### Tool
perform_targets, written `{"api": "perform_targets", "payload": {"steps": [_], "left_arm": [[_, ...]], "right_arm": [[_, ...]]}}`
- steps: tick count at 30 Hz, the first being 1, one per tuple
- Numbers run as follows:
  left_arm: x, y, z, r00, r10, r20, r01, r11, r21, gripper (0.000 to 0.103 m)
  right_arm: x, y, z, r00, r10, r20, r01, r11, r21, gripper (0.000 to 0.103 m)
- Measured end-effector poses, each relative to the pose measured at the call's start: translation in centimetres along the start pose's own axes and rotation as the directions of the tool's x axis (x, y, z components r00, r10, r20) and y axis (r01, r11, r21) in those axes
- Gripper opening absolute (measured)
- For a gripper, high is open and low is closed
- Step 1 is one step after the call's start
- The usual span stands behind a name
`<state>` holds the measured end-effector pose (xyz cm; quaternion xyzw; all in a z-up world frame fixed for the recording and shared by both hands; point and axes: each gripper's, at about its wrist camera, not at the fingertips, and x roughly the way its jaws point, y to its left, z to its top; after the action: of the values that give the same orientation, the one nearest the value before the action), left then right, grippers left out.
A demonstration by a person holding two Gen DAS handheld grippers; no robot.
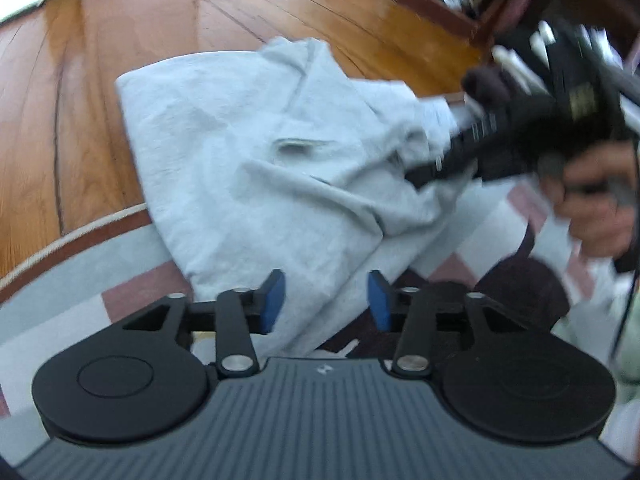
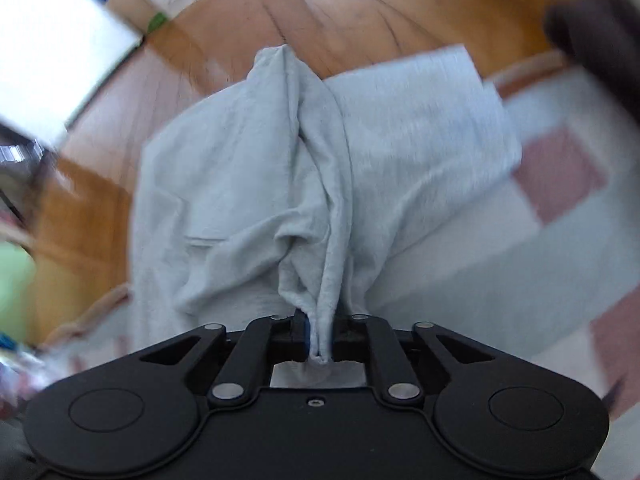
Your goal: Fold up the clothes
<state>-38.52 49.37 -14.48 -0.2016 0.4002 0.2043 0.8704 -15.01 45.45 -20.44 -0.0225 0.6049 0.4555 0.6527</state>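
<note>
A light grey garment (image 1: 256, 160) lies crumpled, half on the wooden floor and half on a patterned rug. My left gripper (image 1: 326, 300) hovers open over its near edge, blue pads apart, with nothing between them. In the left wrist view the right gripper (image 1: 436, 152) reaches in from the right, held by a hand (image 1: 592, 208), its tips buried in the cloth. In the right wrist view my right gripper (image 2: 320, 336) is shut on a pinched ridge of the grey garment (image 2: 320, 184), which rises in a fold toward the jaws.
Wooden floor (image 1: 100, 80) stretches beyond the garment. The rug (image 1: 80, 280) has grey, white and pink blocks and a pale corded border. Dark wooden furniture (image 1: 460, 4) stands at the far right. A dark blurred shape (image 2: 592, 36) sits in the right wrist view's upper right.
</note>
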Motion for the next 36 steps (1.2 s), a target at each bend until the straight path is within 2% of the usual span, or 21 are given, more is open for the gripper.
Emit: {"api": "perform_targets", "payload": {"steps": [3,5,6,7,9,11,15,17,19,20,21,24,25,26,27,30,31,33,35,36], "left_arm": [[1.2,-1.1,-0.1,0.998,0.051,-0.022,-0.05,0.997,0.065,0.058],[2.0,-1.5,-0.1,0.996,0.085,-0.026,-0.083,0.992,0.093,0.058],[2.5,-1.6,-0.2,0.994,0.108,-0.034,-0.104,0.989,0.102,0.055],[2.7,-1.5,-0.3,0.99,0.135,-0.033,-0.13,0.985,0.112,0.055],[2.5,-1.0,-0.3,0.981,0.192,-0.029,-0.188,0.977,0.098,0.056],[1.4,0.1,-0.3,0.982,0.184,-0.036,-0.183,0.983,0.031,0.056],[-1.2,1.5,-0.2,0.997,0.073,0.014,-0.072,0.994,-0.079,0.057],[-1.3,0.6,0.0,0.998,0.038,0.05,-0.036,0.999,-0.035,0.059],[-0.7,-0.7,0.3,0.998,0.007,0.06,-0.008,1.0,0.016,0.063],[0.0,-1.3,0.5,0.999,0.006,0.054,-0.008,0.999,0.039,0.07],[0.8,-1.9,0.8,0.999,0.021,0.042,-0.023,0.998,0.058,0.074],[3.1,-3.0,1.5,0.994,0.108,0.013,-0.109,0.99,0.091,0.073],[3.6,-2.8,1.7,0.986,0.166,0.009,-0.166,0.983,0.076,0.067],[3.3,-2.3,1.8,0.976,0.219,0.01,-0.219,0.974,0.049,0.032],[2.1,-1.7,1.8,0.965,0.262,0.026,-0.262,0.965,0.017,0.007],[-1.7,0.1,1.5,0.923,0.379,0.07,-0.374,0.924,-0.08,0.008],[-2.9,0.6,1.1,0.919,0.388,0.069,-0.38,0.918,-0.111,0.008],[-4.0,1.5,0.1,0.929,0.37,0.021,-0.361,0.917,-0.172,0.009],[-3.2,2.0,-1.2,0.935,0.348,-0.065,-0.354,0.912,-0.208,0.009],[-2.3,1.8,-1.8,0.931,0.348,-0.112,-0.365,0.909,-0.202,0.009]], "right_arm": [[0.0,0.3,0.9,0.999,0.045,-0.015,-0.044,0.998,0.043,0.024],[-0.5,0.2,1.4,0.996,0.081,-0.026,-0.079,0.995,0.062,0.024],[-0.7,0.2,1.7,0.995,0.099,-0.031,-0.096,0.993,0.072,0.019],[-0.9,0.1,1.9,0.993,0.117,-0.035,-0.114,0.99,0.082,0.009],[-1.4,0.1,2.5,0.987,0.153,-0.045,-0.148,0.984,0.102,0.009],[-1.8,0.0,3.0,0.981,0.189,-0.053,-0.181,0.976,0.122,0.009],[-2.7,-0.2,4.0,0.963,0.261,-0.068,-0.247,0.955,0.162,0.009],[-2.6,-1.1,4.4,0.952,0.297,-0.079,-0.273,0.935,0.226,0.009],[-1.7,-2.9,4.6,0.931,0.354,-0.089,-0.303,0.884,0.355,0.009],[-1.4,-3.0,4.8,0.917,0.389,-0.086,-0.328,0.861,0.388,0.009],[-1.4,-2.6,5.1,0.912,0.4,-0.086,-0.34,0.858,0.386,0.009],[-1.5,-0.3,6.4,0.895,0.437,-0.089,-0.385,0.858,0.341,0.009],[-1.4,0.6,6.9,0.885,0.455,-0.096,-0.403,0.854,0.33,0.009],[-1.4,1.6,7.5,0.875,0.472,-0.103,-0.421,0.85,0.317,0.009],[-1.5,2.7,7.8,0.869,0.483,-0.107,-0.437,0.85,0.293,0.009],[-2.9,5.1,8.3,0.85,0.516,-0.106,-0.497,0.852,0.165,0.008],[-3.3,4.8,7.2,0.87,0.482,-0.1,-0.473,0.875,0.105,0.008],[-3.7,3.6,4.6,0.92,0.383,-0.082,-0.385,0.923,-0.016,0.007],[-1.4,1.8,1.9,0.961,0.245,-0.13,-0.253,0.966,-0.047,0.007],[-0.2,0.9,1.1,0.971,0.198,-0.136,-0.206,0.978,-0.045,0.007]]}}
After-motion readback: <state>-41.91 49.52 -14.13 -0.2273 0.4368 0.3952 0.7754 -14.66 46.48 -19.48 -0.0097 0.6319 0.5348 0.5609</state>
